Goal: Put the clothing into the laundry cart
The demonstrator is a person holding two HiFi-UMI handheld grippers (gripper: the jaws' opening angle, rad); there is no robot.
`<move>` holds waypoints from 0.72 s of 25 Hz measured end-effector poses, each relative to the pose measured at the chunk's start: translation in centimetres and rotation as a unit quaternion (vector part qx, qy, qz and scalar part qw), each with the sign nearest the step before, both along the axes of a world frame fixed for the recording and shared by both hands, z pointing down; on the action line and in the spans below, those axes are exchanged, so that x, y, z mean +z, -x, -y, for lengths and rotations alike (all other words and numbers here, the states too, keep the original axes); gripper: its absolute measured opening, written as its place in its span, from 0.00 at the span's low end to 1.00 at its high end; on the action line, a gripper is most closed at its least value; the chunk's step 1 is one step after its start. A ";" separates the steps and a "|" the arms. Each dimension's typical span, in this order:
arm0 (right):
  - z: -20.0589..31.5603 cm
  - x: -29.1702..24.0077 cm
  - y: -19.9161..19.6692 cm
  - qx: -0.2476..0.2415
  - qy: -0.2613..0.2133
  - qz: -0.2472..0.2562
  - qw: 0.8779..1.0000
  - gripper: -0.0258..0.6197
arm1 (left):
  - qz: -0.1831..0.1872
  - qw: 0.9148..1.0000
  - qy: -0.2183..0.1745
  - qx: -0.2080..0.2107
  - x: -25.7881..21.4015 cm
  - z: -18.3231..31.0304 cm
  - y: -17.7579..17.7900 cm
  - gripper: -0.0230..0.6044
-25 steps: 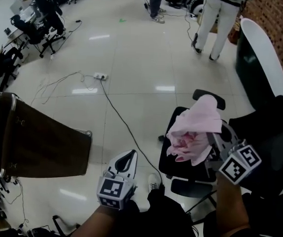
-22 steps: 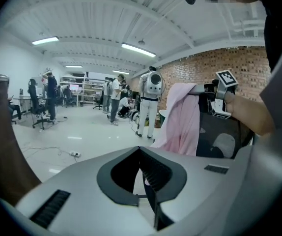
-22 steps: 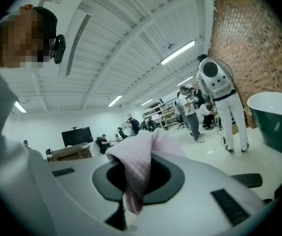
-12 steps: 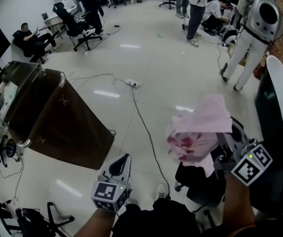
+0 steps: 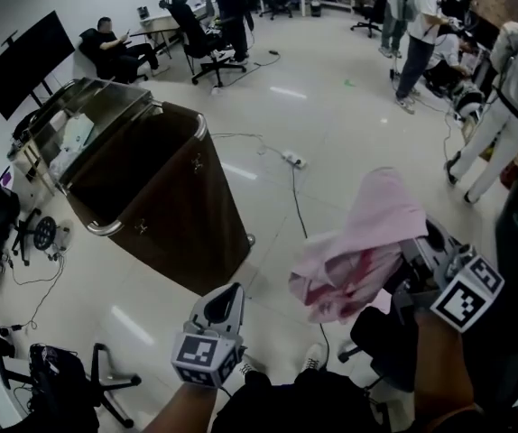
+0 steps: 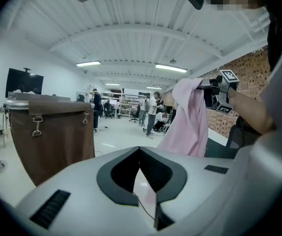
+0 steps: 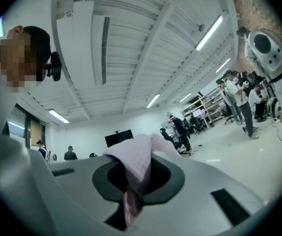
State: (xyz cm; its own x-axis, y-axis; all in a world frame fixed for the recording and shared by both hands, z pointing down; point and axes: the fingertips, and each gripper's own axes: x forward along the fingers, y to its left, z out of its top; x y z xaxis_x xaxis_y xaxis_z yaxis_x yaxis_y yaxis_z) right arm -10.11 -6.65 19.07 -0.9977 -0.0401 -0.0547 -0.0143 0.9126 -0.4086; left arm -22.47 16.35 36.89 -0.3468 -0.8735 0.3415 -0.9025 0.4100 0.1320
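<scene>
A pink garment (image 5: 354, 246) hangs in the air at right, with my right gripper (image 5: 414, 269) shut on its upper edge. In the right gripper view the pink cloth (image 7: 133, 173) is pinched between the jaws of the right gripper (image 7: 136, 183). The brown laundry cart (image 5: 164, 192) with a metal rim (image 5: 106, 228) stands open on the floor, left of the garment and apart from it. My left gripper (image 5: 232, 294) is low in the middle, shut and holding nothing. The left gripper view shows the left gripper (image 6: 139, 150), the cart (image 6: 52, 134) at left and the garment (image 6: 187, 117) at right.
A power strip (image 5: 292, 161) and its cable lie on the floor between the cart and the garment. A black office chair (image 5: 381, 332) sits under my right arm. Another chair's base (image 5: 78, 382) is at bottom left. People stand and sit at the back.
The pink garment has been lifted off the black chair and carried left. The view has swung left, so the brown cart is now nearer the middle.
</scene>
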 end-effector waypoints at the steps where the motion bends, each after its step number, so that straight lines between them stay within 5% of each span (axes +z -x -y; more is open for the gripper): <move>1: -0.9 -0.7 0.9 -0.009 -0.006 0.003 1.000 0.10 | 0.001 1.000 -0.001 -0.008 -0.1 -0.9 0.5 0.04; 18: -14.7 -6.6 17.3 -0.112 -0.029 0.042 0.992 0.10 | 0.041 0.989 -0.042 -0.134 -5.3 -17.1 12.9 0.04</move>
